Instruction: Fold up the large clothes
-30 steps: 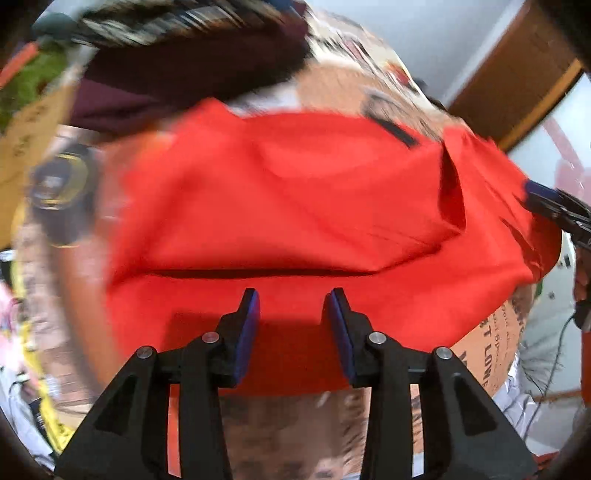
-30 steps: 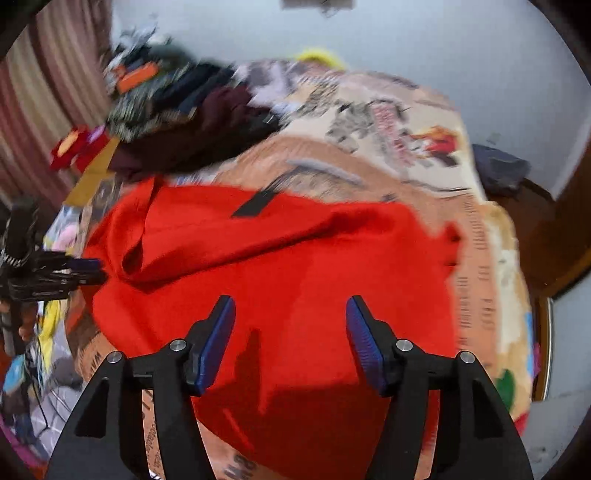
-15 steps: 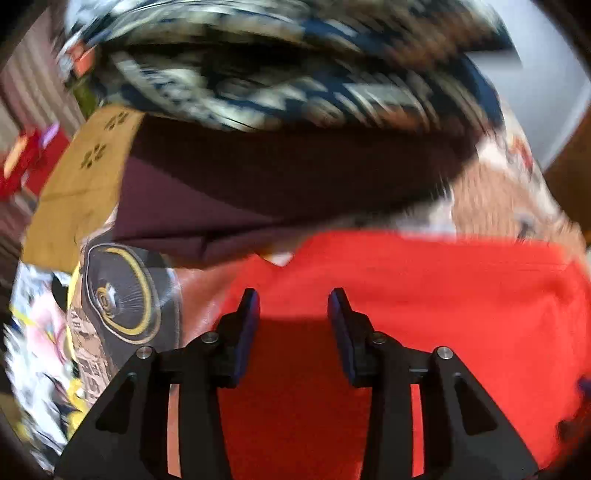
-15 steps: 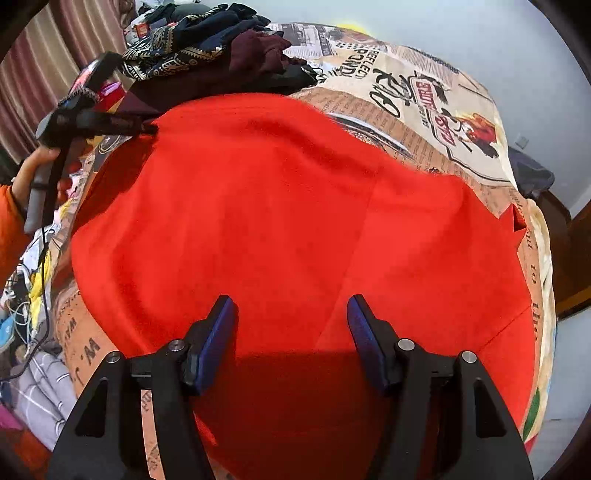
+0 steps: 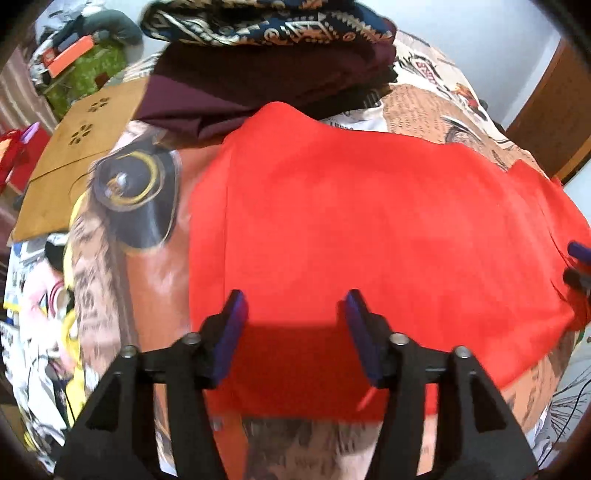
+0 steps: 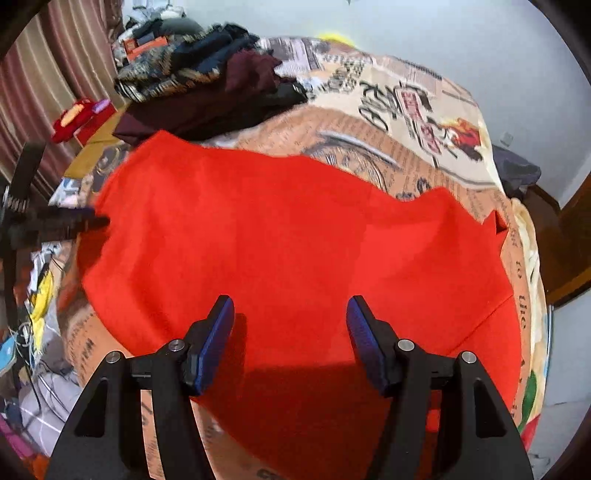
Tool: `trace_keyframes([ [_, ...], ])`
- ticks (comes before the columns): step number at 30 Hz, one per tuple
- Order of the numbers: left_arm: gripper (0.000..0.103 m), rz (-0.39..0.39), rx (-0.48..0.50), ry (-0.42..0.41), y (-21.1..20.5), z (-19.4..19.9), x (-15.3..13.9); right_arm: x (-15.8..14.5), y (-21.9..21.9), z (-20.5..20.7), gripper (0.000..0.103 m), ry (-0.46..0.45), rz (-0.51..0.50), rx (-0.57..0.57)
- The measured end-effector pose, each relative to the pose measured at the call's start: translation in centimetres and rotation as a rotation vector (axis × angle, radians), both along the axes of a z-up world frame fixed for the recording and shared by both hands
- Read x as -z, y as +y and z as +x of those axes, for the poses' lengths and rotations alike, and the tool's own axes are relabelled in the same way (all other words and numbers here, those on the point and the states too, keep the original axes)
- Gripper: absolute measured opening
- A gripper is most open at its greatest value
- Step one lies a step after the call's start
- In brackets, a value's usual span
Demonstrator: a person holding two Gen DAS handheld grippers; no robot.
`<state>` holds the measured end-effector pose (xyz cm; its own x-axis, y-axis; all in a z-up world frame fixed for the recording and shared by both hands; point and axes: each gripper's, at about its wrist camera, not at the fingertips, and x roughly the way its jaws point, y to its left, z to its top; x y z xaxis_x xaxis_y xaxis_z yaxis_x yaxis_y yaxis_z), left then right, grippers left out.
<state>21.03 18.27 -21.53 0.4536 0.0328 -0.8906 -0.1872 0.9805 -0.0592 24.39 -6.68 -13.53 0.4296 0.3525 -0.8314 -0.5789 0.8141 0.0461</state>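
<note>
Now we see the red garment [image 5: 369, 229] spread flat on the printed bedspread [image 6: 424, 122] — both grippers hang over it.
Our left gripper [image 5: 295, 325] and right gripper [image 6: 290, 332] each stand with jaws wide apart, holding nothing, above the garment's near edge; its far corner reaches the pile of dark folded clothes [image 5: 266, 74].

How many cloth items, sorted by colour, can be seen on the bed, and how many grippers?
Red garment, spread flat: 1
Maroon garment, in the pile: 1
Navy patterned cloth, top of the pile: 1
Grippers, both open: 2, left gripper and right gripper
Total: 5
</note>
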Motion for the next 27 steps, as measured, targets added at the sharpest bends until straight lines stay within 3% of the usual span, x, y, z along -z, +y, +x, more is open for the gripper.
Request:
trace_keyframes([
  [3,0.071,0.022,-0.037,-0.040,-0.4,-2.5,-1.0,-0.9,0.6,-0.5,0.060,-0.033,0.028,0.011],
  [6,0.074,0.050,-0.083,-0.077,-0.1,-5.2,-2.2,-1.6,1.5,-1.3,0.063,-0.066,0.052,0.020],
  [9,0.086,0.021,-0.140,-0.112,1.2,-7.1,-2.7,-2.0,2.3,-2.0,0.074,-0.098,0.066,0.022],
  [12,0.087,-0.036,-0.205,-0.131,2.6,-8.5,-2.4,-2.0,3.4,-2.5,0.075,-0.113,0.061,0.004],
  [14,0.087,-0.105,-0.249,-0.119,3.8,-9.3,-1.6,-1.8,4.2,-2.7,0.075,-0.122,0.040,-0.001],
  [20,0.087,-0.432,-0.343,-0.099,5.9,-10.5,2.4,0.2,6.6,-2.4,0.075,-0.087,-0.020,-0.016],
  [27,0.087,-0.769,-0.310,-0.065,4.8,-8.2,6.2,3.1,6.8,-2.0,0.076,-0.022,-0.057,-0.007],
])
